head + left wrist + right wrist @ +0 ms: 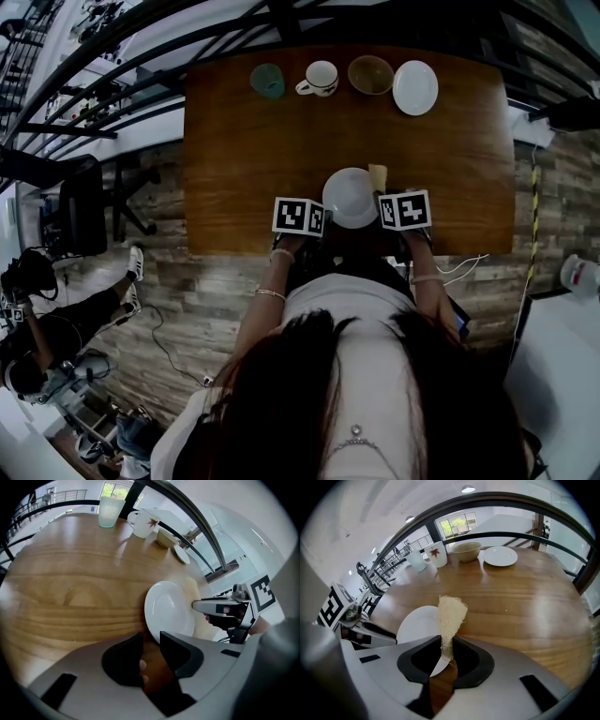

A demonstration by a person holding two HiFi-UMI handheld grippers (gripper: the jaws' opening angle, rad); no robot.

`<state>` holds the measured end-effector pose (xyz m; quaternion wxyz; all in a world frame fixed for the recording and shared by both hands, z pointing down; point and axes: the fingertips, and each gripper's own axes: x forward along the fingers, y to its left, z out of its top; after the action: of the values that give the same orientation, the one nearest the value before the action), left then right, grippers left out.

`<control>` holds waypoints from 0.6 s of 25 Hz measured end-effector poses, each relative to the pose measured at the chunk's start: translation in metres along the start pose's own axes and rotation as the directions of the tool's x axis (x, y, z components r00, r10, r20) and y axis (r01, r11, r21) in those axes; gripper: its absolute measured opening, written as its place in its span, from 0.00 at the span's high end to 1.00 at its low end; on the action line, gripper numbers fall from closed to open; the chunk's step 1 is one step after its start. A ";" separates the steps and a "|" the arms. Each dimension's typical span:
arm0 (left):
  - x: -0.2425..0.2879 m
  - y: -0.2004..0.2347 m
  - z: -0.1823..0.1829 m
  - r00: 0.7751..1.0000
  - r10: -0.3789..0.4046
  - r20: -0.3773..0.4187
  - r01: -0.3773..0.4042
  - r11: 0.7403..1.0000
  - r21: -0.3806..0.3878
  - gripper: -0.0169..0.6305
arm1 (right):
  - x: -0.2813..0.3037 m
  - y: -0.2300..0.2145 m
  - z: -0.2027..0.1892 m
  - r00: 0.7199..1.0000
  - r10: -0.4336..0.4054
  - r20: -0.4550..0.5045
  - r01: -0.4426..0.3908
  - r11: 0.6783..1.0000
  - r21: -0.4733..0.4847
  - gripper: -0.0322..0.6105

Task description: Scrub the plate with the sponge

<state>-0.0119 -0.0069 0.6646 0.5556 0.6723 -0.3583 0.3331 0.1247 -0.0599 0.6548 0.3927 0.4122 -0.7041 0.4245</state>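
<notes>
Plate (349, 192) near front table (244, 150) edge; open wood beyond.

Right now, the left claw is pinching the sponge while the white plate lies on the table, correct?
Not quite. The right gripper view shows the sponge pinched in the right claw; the left claw is open and empty. The white plate does lie on the table.

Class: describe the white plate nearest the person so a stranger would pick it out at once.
Find the brown wooden table. Four dishes line its far edge, a round white plate at their right end; ignore those. The other round white plate lies apart at the near edge, between the left tool and the right tool.
</notes>
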 end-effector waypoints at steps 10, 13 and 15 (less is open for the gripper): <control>0.002 0.001 0.002 0.996 -0.037 -0.077 0.039 0.999 0.013 0.81 | 0.004 0.010 0.009 0.997 -0.008 -0.070 0.007 1.000 -0.017 0.81; 0.003 0.001 0.001 0.994 -0.036 -0.106 0.039 0.999 0.023 0.81 | 0.009 0.014 0.010 0.996 -0.012 -0.087 0.009 1.000 -0.029 0.81; 0.003 0.001 0.000 0.992 -0.030 -0.120 0.034 0.999 0.033 0.81 | 0.011 0.017 0.010 0.995 -0.011 -0.099 0.007 0.999 -0.042 0.81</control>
<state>-0.0112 -0.0075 0.6676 0.5694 0.6664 -0.3080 0.3699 0.1028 -0.0666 0.6568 0.4377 0.3854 -0.6904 0.4280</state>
